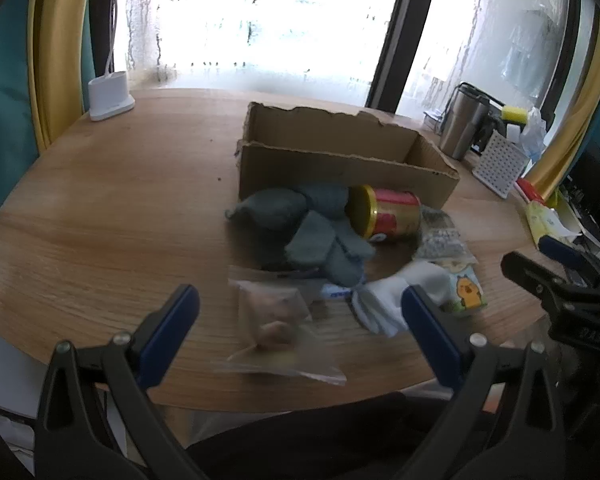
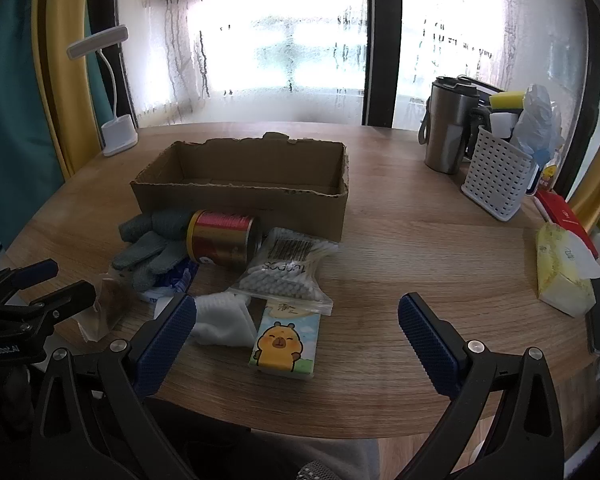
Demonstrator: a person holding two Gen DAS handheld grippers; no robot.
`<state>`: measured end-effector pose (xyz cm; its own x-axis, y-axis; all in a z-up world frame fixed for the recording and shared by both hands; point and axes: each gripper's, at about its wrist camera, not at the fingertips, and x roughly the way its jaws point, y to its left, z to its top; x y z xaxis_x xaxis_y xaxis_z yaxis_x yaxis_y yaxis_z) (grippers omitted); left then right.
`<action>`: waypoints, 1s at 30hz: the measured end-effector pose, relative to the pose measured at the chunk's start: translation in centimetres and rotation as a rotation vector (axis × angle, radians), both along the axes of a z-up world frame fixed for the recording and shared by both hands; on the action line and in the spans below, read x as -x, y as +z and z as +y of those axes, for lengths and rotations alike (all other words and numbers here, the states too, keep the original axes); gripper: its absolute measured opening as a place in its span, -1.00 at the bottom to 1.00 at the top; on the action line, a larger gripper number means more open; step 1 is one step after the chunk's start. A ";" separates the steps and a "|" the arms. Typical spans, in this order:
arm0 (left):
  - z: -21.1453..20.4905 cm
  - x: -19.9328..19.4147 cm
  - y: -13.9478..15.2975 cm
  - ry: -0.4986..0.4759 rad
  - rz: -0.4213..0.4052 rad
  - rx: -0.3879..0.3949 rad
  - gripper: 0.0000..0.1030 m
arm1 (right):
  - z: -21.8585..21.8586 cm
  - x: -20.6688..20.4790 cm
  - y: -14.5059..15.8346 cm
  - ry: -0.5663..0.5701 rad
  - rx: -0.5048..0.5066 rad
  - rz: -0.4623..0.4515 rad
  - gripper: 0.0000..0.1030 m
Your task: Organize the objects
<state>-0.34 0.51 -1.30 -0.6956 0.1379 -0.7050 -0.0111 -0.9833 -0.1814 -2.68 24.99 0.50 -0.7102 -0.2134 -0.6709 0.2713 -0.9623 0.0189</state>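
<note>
Your left gripper (image 1: pixel 300 308) and right gripper (image 2: pixel 296 316) both hang wide open, holding nothing. Clear snack bag (image 1: pixel 276 320) sits between your left fingers; cardboard box (image 2: pixel 240 184) sits behind the pile.

a home: curtains (image 2: pixel 52 80), desk lamp (image 2: pixel 112 92), tissues (image 2: pixel 560 268) by the window

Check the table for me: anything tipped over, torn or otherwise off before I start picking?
Two things. The red and gold can lies on its side against the cardboard box, resting partly on the grey gloves. The box's top edges are ragged, as if its flaps were torn off. Nothing looks spilled. Both the left gripper and the right gripper are open and hold nothing.
</note>
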 end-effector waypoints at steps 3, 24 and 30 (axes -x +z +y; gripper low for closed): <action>0.0 0.1 0.0 0.002 -0.001 0.003 0.97 | -0.1 0.0 0.0 0.000 0.000 0.000 0.99; 0.1 0.0 0.0 0.003 0.006 0.015 0.97 | 0.0 0.1 -0.2 -0.001 0.006 -0.007 0.99; 0.1 0.0 -0.1 0.003 0.005 0.016 0.97 | 0.0 0.0 -0.2 0.001 0.006 -0.010 0.99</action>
<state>-0.31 0.60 -1.38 -0.6994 0.1250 -0.7037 -0.0093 -0.9861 -0.1660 -2.73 25.00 0.31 -0.7034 -0.2184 -0.6764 0.2719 -0.9619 0.0278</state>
